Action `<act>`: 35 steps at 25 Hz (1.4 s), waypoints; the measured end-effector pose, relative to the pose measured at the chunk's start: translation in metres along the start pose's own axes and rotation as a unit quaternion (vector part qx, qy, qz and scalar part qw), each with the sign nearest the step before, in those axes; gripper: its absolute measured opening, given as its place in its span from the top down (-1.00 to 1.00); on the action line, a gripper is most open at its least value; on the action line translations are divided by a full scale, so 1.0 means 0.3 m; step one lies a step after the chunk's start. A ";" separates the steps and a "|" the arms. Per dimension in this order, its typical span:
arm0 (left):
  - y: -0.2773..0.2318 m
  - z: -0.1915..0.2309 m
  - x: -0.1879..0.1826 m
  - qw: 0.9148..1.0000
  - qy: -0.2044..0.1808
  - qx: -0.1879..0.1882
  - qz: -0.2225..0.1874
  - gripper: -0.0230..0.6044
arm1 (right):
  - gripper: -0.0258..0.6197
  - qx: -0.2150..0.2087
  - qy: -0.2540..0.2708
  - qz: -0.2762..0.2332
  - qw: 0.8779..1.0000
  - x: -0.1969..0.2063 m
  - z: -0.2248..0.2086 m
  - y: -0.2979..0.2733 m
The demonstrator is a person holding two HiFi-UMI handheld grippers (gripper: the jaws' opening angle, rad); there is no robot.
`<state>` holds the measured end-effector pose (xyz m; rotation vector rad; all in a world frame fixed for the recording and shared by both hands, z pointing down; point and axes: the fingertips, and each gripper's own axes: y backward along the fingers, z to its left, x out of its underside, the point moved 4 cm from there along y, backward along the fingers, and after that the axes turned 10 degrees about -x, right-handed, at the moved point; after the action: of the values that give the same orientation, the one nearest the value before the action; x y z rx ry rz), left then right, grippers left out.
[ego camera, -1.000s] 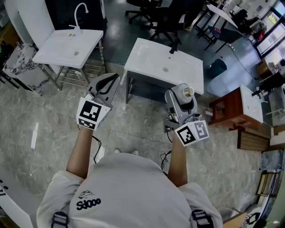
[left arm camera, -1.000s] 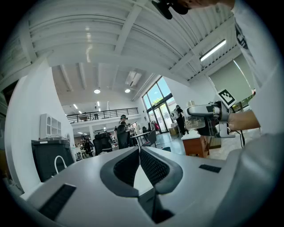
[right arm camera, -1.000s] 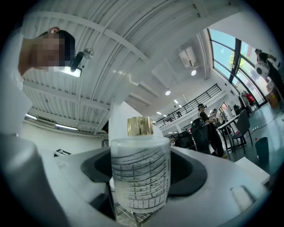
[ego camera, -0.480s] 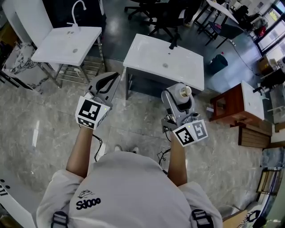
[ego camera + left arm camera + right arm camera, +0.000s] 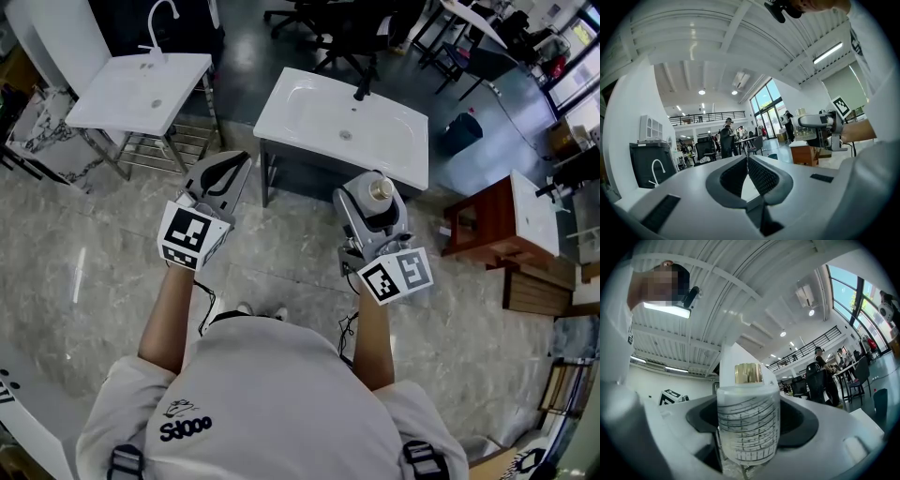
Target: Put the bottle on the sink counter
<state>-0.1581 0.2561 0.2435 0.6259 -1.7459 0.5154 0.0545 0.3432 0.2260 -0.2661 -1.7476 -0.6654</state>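
My right gripper (image 5: 377, 195) is shut on a clear bottle (image 5: 380, 191) with a gold cap and holds it upright, just in front of the near edge of the white sink counter (image 5: 309, 112). In the right gripper view the bottle (image 5: 747, 425) fills the space between the jaws, printed lines on its side, gold cap (image 5: 748, 373) on top. My left gripper (image 5: 240, 163) is shut and holds nothing; it hovers left of the counter's near left corner. Its jaws meet in the left gripper view (image 5: 747, 160), where the right gripper (image 5: 820, 127) shows at the right.
A black faucet (image 5: 361, 91) stands at the counter's far edge. A second white sink (image 5: 141, 89) on a metal rack is at the far left. A wooden cabinet (image 5: 487, 230) stands to the right, a blue bin (image 5: 459, 139) and office chairs (image 5: 347, 37) beyond.
The right gripper with the bottle has drifted slightly left and up in the view. The left gripper has barely moved and stays shut.
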 end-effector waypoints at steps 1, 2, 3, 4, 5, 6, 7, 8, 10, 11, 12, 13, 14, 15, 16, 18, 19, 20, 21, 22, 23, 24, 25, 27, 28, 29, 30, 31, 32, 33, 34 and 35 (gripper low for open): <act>-0.005 -0.009 0.002 1.000 -0.001 -0.001 0.003 0.88 | -0.15 -0.003 -0.004 -0.001 1.000 0.000 -0.010 0.004; -0.008 -0.018 0.006 1.000 -0.001 -0.003 0.007 0.88 | -0.15 -0.006 -0.007 -0.001 1.000 0.001 -0.021 0.009; -0.011 -0.027 0.009 1.000 0.000 -0.005 0.011 0.88 | -0.15 -0.009 -0.010 0.000 1.000 0.002 -0.031 0.015; -0.013 -0.036 0.012 1.000 0.001 -0.006 0.014 0.88 | -0.15 -0.012 -0.013 0.001 1.000 0.005 -0.043 0.019; -0.018 -0.044 0.015 1.000 0.001 -0.007 0.016 0.88 | -0.15 -0.014 -0.015 0.002 1.000 0.008 -0.056 0.021; -0.027 -0.051 0.016 1.000 0.001 -0.007 0.016 0.88 | -0.15 -0.016 -0.018 0.002 1.000 0.012 -0.072 0.021; -0.037 -0.057 0.016 1.000 0.002 -0.007 0.014 0.88 | -0.15 -0.018 -0.022 0.002 1.000 0.017 -0.087 0.019; -0.046 -0.063 0.019 1.000 0.003 -0.007 0.014 0.88 | -0.15 -0.019 -0.028 0.001 0.999 0.024 -0.100 0.019; -0.066 -0.069 0.028 1.000 0.008 -0.007 0.015 0.88 | -0.15 -0.022 -0.040 0.000 0.999 0.036 -0.124 0.021; -0.080 -0.068 0.028 1.000 0.010 -0.008 0.014 0.88 | -0.15 -0.022 -0.044 -0.001 0.999 0.039 -0.138 0.018; -0.097 -0.063 0.026 1.000 0.011 -0.008 0.013 0.88 | -0.15 -0.022 -0.047 -0.003 0.999 0.041 -0.154 0.011; -0.114 -0.057 0.024 1.000 0.012 -0.008 0.010 0.88 | -0.15 -0.023 -0.048 -0.004 0.999 0.042 -0.170 0.002; -0.132 -0.051 0.023 1.000 0.012 -0.008 0.009 0.88 | -0.15 -0.022 -0.049 -0.006 0.999 0.044 -0.186 -0.008; -0.150 -0.045 0.024 1.000 0.012 -0.008 0.007 0.88 | -0.15 -0.022 -0.049 -0.007 0.999 0.046 -0.203 -0.018; -0.169 -0.037 0.026 1.000 0.012 -0.007 0.005 0.88 | -0.15 -0.020 -0.049 -0.007 0.999 0.049 -0.220 -0.029; -0.213 -0.013 0.034 1.000 0.013 -0.006 0.002 0.88 | -0.15 -0.017 -0.048 -0.010 0.999 0.055 -0.258 -0.056; -0.240 0.004 0.039 1.000 0.014 -0.006 0.000 0.88 | -0.15 -0.016 -0.046 -0.011 0.999 0.058 -0.279 -0.074; -0.272 0.025 0.045 1.000 0.015 -0.005 -0.003 0.88 | -0.15 -0.014 -0.044 -0.012 0.999 0.061 -0.304 -0.094; -0.306 0.048 0.053 1.000 0.016 -0.005 -0.005 0.88 | -0.15 -0.012 -0.042 -0.013 0.999 0.064 -0.329 -0.116; -0.343 0.074 0.064 1.000 0.018 -0.006 -0.005 0.88 | -0.15 -0.010 -0.039 -0.014 0.999 0.067 -0.356 -0.140; -0.381 0.101 0.074 1.000 0.019 -0.005 -0.005 0.88 | -0.15 -0.008 -0.035 -0.013 0.999 0.071 -0.383 -0.166; -0.421 0.128 0.082 1.000 0.019 -0.004 -0.006 0.88 | -0.15 -0.006 -0.031 -0.012 0.999 0.074 -0.410 -0.194; -0.461 0.156 0.091 1.000 0.019 -0.003 -0.006 0.88 | -0.15 -0.004 -0.026 -0.010 1.000 0.077 -0.436 -0.222; -0.540 0.205 0.104 1.000 0.021 0.003 -0.006 0.88 | -0.15 0.001 -0.018 -0.008 1.000 0.080 -0.484 -0.278; -0.579 0.227 0.104 1.000 0.021 0.008 -0.006 0.88 | -0.15 0.004 -0.016 -0.007 1.000 0.079 -0.507 -0.307; -0.619 0.248 0.101 1.000 0.020 0.014 -0.008 0.88 | -0.15 0.007 -0.014 -0.006 1.000 0.076 -0.531 -0.337; -0.657 0.269 0.097 1.000 0.019 0.019 -0.008 0.88 | -0.15 0.010 -0.013 -0.006 1.000 0.073 -0.556 -0.368; -0.694 0.288 0.094 1.000 0.018 0.024 -0.010 0.88 | -0.15 0.012 -0.013 -0.006 1.000 0.072 -0.581 -0.397; -0.730 0.307 0.091 0.999 0.017 0.028 -0.011 0.88 | -0.15 0.015 -0.015 -0.007 1.000 0.073 -0.606 -0.425; -0.765 0.323 0.090 0.999 0.017 0.033 -0.013 0.88 | -0.15 0.018 -0.016 -0.008 1.000 0.076 -0.632 -0.450; -0.797 0.339 0.092 0.999 0.017 0.036 -0.014 0.88 | -0.15 0.021 -0.018 -0.009 1.000 0.080 -0.656 -0.475; -0.827 0.355 0.097 0.999 0.018 0.040 -0.013 0.88 | -0.15 0.024 -0.020 -0.008 0.999 0.086 -0.678 -0.500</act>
<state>-0.0812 -0.0042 0.2504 0.6914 -1.6880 0.5769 0.1366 0.1031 0.2368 -0.2337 -1.8037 -0.6333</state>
